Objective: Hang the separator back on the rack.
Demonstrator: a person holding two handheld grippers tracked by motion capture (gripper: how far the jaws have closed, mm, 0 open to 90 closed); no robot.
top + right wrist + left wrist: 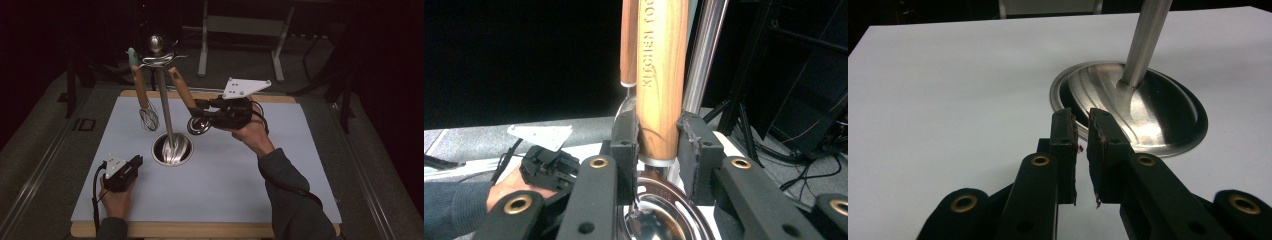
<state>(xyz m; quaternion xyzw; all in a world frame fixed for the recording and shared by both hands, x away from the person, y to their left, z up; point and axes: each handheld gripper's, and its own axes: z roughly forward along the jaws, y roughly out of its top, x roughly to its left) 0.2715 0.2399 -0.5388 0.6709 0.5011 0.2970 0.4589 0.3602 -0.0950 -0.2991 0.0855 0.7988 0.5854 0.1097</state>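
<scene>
A steel utensil stand (165, 105) rises from a round base (172, 149) on the white mat. A whisk (148, 119) with a wooden handle hangs at its left. A ladle's wooden handle (181, 87) slants down to its round bowl (198, 126). My right gripper (196, 112) is shut on that handle low down; in the right gripper view both pads press the handle (663, 75) just above the bowl (664, 215). My left gripper (136, 161) rests on the mat left of the base, jaws a narrow gap apart (1083, 117) with nothing between, pointing at the base (1148, 115).
The white mat (225, 165) covers a wooden table whose front edge (200, 230) runs along the bottom. A metal frame (240, 25) stands on the dark floor behind. The stand's pole (704, 55) is right behind the held handle.
</scene>
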